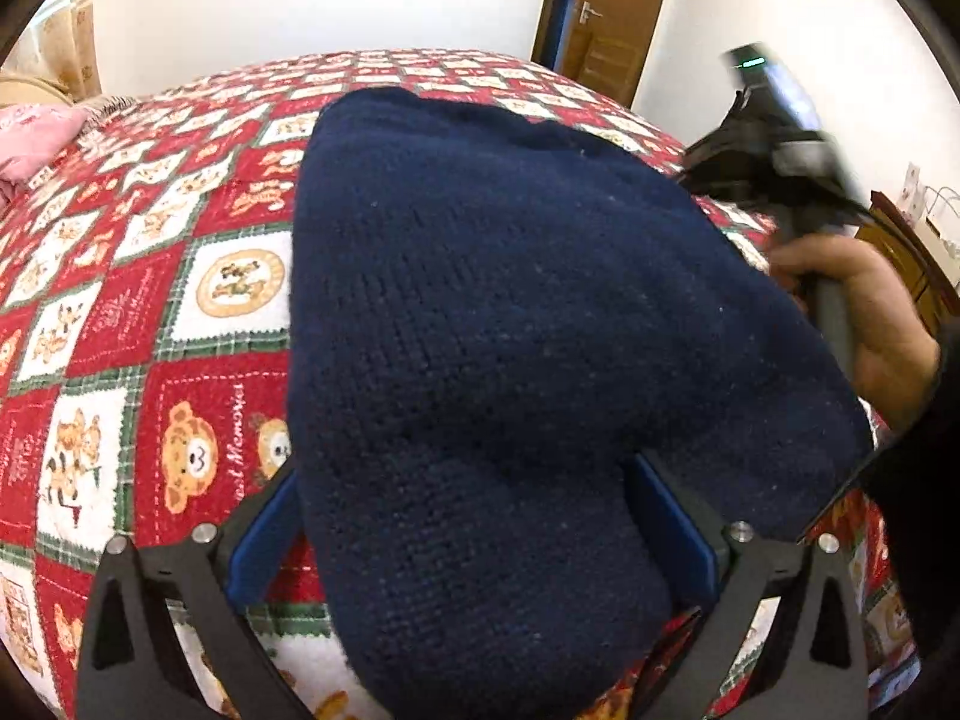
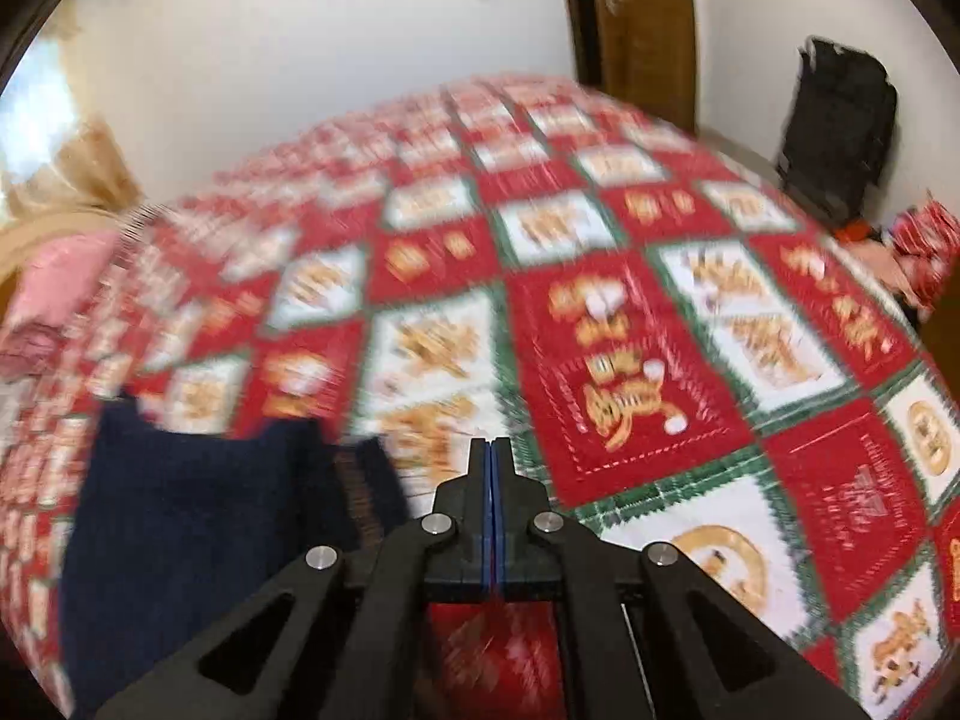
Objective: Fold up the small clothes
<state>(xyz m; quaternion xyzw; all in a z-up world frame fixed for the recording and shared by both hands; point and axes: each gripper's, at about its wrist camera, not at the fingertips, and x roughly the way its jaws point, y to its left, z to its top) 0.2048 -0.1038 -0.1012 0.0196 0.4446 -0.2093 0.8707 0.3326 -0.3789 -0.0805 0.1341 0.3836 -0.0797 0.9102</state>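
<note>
Navy knit garment [image 1: 510,312] lies spread on the bed, on a red-and-white teddy-bear quilt [image 1: 180,300], nearest part bunched into a rounded lobe that runs down between the left gripper [image 1: 474,534] fingers. Left jaws stand wide apart; blue pads [image 1: 264,534] flank the knit on both sides without visibly squeezing it, so likely just let go or lined up to pinch that near edge, can't say which. Garment looks already doubled over, thick and neat-edged on its left side, so the fold is probably partway done. Right gripper [image 2: 491,450], held by a hand [image 1: 864,312] at the garment's right edge in the left view, has jaws pressed together with nothing between them; its own view is blurred, the knit sits off to its lower left, and the fingertips hang over bare quilt. Probably closed so it can press or smooth rather than grab. Beyond: pink cloth [image 1: 36,138] at the bed's far left, wooden door [image 1: 606,18] behind, black bag [image 2: 840,132] against the wall.
</note>
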